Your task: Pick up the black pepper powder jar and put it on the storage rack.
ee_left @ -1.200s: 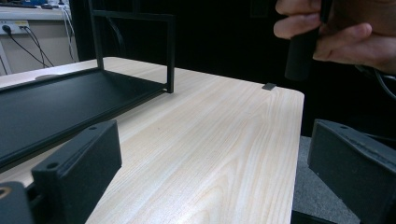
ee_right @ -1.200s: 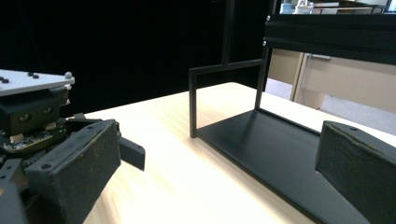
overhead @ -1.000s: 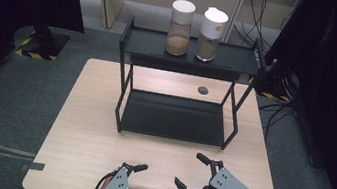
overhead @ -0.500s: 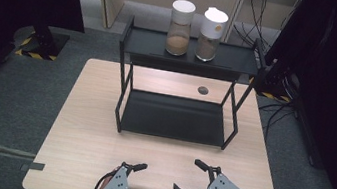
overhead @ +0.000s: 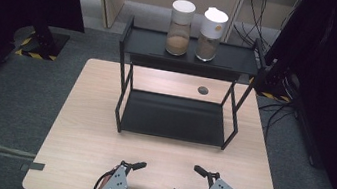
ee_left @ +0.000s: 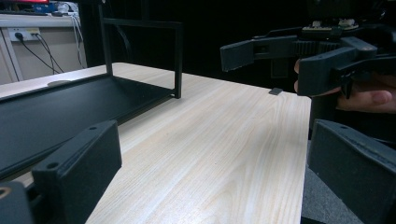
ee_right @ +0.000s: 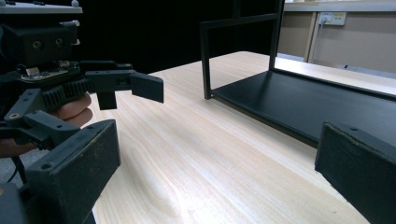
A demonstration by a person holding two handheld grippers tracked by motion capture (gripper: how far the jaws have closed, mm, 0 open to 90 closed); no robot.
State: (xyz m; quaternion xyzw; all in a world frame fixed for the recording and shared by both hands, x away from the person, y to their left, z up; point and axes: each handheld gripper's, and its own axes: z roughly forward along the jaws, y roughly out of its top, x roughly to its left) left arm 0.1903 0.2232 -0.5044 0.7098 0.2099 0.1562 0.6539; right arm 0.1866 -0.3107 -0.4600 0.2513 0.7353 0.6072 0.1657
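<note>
Since a second ago the right gripper (overhead: 191,184) has drawn back toward the table's (overhead: 90,128) near edge, to 5 o'clock; the left gripper (overhead: 142,180) has held at 7 o'clock. Both stand with jaws spread wide, nothing between them. The black two-tier rack (overhead: 175,118) sits at centre, its lower tier bare. Two white-lidded jars of brown powder, left jar (overhead: 181,20) and right jar (overhead: 212,28), stand just beside each other at 12 o'clock on the top tier, well apart from either gripper. Judgement: resting pose; no reach in progress.
</note>
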